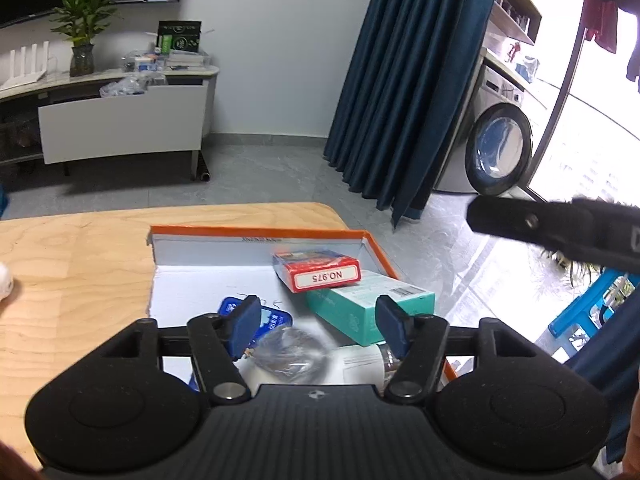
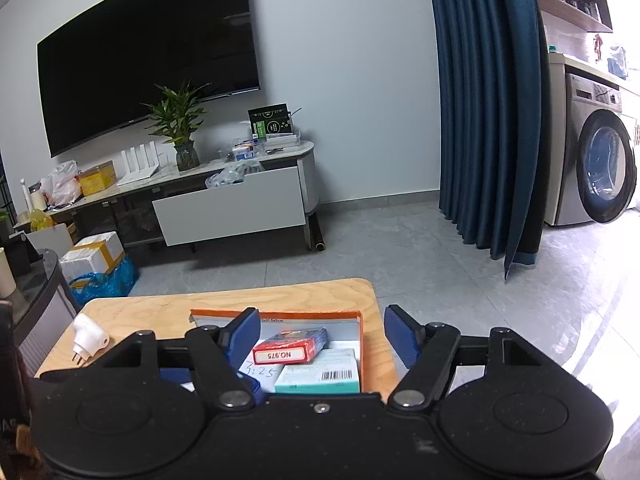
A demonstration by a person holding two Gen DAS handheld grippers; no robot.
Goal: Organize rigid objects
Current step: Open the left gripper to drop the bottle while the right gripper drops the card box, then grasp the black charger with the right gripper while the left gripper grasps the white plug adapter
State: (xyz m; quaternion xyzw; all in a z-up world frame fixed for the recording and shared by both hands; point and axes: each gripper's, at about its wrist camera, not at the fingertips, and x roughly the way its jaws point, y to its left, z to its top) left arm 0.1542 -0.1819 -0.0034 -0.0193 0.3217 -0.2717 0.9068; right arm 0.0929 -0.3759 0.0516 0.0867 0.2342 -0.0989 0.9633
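Landmark: orange-rimmed box (image 1: 376, 246) on the wooden table (image 1: 80, 264).
Clear wrapped thing (image 1: 290, 350): near end of the box, blurred; what it is cannot be told.
Blue packet (image 1: 272, 320): beside it, partly behind a blue pad, print unreadable.
White thing (image 1: 4, 280): left of the box, cut by the frame edge.
Teal carton (image 2: 320, 372): in the right wrist view its near end is hidden by the gripper body.
Box's near wall: hidden in both views.
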